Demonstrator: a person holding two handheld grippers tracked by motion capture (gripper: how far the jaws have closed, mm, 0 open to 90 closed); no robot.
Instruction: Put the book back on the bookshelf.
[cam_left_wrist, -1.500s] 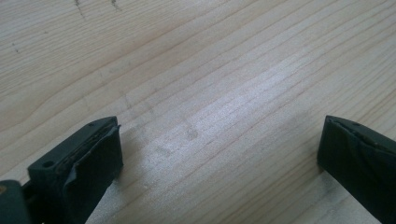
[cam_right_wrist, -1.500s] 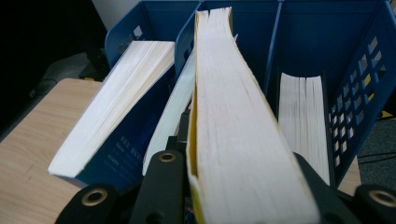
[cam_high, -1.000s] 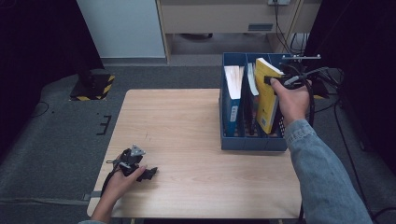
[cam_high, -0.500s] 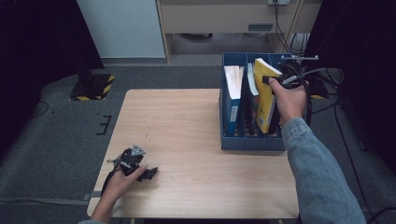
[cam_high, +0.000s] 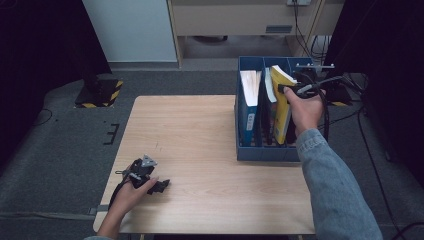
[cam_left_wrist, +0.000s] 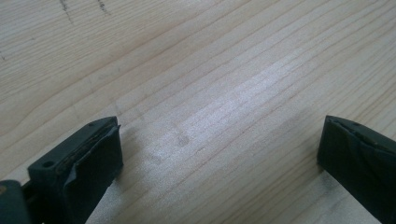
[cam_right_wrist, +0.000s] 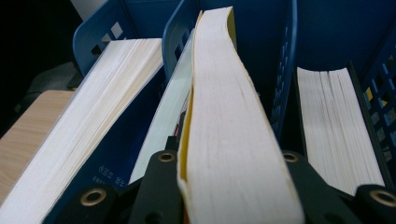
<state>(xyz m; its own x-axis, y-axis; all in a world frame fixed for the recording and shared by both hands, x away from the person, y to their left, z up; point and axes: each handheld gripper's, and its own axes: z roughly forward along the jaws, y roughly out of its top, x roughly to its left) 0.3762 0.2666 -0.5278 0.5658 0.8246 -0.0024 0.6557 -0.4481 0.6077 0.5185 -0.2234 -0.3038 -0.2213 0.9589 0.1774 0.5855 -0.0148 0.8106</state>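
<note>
Yellow book (cam_high: 281, 107) stands tilted in the middle slot of the blue rack (cam_high: 260, 152), top edge leaning toward the rack's far end. Right tongs (cam_right_wrist: 232, 184) clamped on it: one black jaw on each cover, page block between them, seen close in the right gripper view. Right hand (cam_high: 305, 107) sits over the rack's right side, denim sleeve running back toward the near worktop edge.

Rack sits on the right part of the pale wood worktop (cam_high: 200, 140). Blue book (cam_high: 248, 107) with white pages in the rack's left slot, upright. Thin white-paged volume (cam_right_wrist: 168, 109) just left of the yellow book, same slot, touching or nearly so. Another book (cam_right_wrist: 334, 121) in the rack's right slot.

Left tongs (cam_left_wrist: 219, 154) well apart from the rack, at the worktop's near left corner, jaws wide apart over bare wood, nothing between them. Left hand (cam_high: 132, 192) rests there on the worktop.
</note>
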